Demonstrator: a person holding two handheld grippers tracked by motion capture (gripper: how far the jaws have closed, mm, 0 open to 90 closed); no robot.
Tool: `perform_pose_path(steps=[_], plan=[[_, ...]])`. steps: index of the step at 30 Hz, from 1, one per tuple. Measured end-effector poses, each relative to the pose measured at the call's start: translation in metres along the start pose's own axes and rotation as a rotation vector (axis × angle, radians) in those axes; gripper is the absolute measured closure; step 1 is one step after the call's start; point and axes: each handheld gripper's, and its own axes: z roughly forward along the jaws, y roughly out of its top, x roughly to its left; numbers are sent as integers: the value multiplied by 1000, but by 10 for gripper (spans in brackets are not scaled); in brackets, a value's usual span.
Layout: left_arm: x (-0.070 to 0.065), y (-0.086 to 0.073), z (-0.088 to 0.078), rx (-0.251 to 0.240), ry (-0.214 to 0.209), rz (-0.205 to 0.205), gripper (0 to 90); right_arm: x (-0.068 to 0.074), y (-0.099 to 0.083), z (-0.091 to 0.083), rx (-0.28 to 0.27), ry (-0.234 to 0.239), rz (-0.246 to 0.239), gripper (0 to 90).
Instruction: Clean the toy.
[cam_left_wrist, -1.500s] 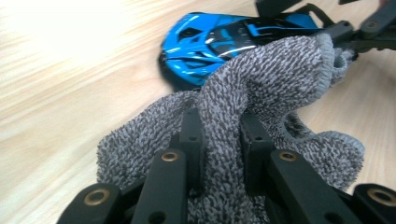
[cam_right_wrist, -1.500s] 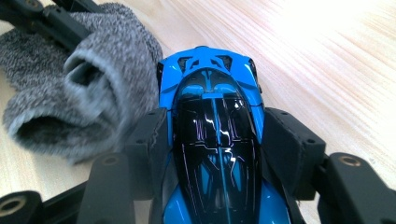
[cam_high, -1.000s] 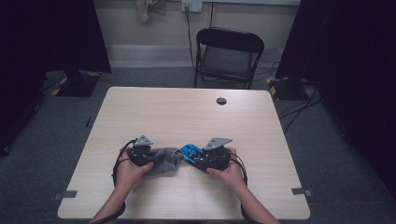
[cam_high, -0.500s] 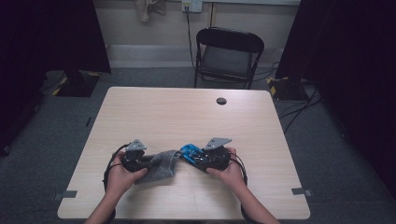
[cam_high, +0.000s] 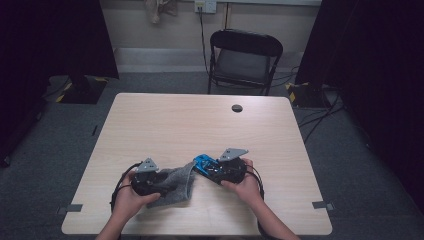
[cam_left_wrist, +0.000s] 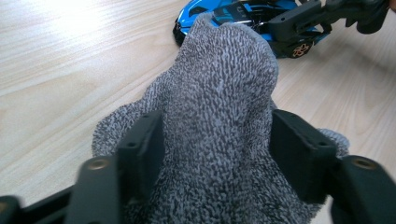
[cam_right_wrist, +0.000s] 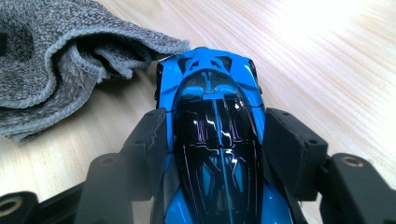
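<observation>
The blue toy car (cam_right_wrist: 212, 140) sits clamped by its sides in the right tongs (cam_high: 204, 167), near the worktop's (cam_high: 200, 120) front edge; it looks hard, glossy and slippery. Left of the car, the soft grey cloth (cam_left_wrist: 215, 116) bunches between the left tongs (cam_high: 165, 186), whose jaws have just been opening.

The high view is dim, its side edges falling into near-black, with the worktop (cam_high: 200, 125) evenly lit and soft. Both gripper views are brighter: glare whitens the wood along their top edges, highlights streak the blue toy car (cam_right_wrist: 215, 140), and the nearest tongs blur.
</observation>
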Motion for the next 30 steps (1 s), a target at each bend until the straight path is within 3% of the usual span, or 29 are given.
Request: perform_pose_path(steps=[3, 5, 7, 14, 21, 26, 30], plan=[[0, 3, -4, -14, -2, 8, 298, 0, 0, 0, -1, 7, 19, 375], [0, 3, -6, -22, 4, 16, 279, 1, 3, 1, 19, -11, 6, 231], [0, 3, -7, -23, 5, 11, 278, 3, 5, 3, 74, -30, -26, 234], [3, 3, -12, -31, 18, 6, 266, 7, 16, -3, 38, -7, -40, 226], [9, 4, -23, -34, 35, 9, 252, 21, 35, -2, 63, 77, -121, 221], [15, 1, -29, -43, 45, -14, 246, 38, 52, 7, 51, 154, -156, 220], [19, -1, -35, -43, 57, -36, 243, 53, 65, 16, 56, 187, -207, 217]])
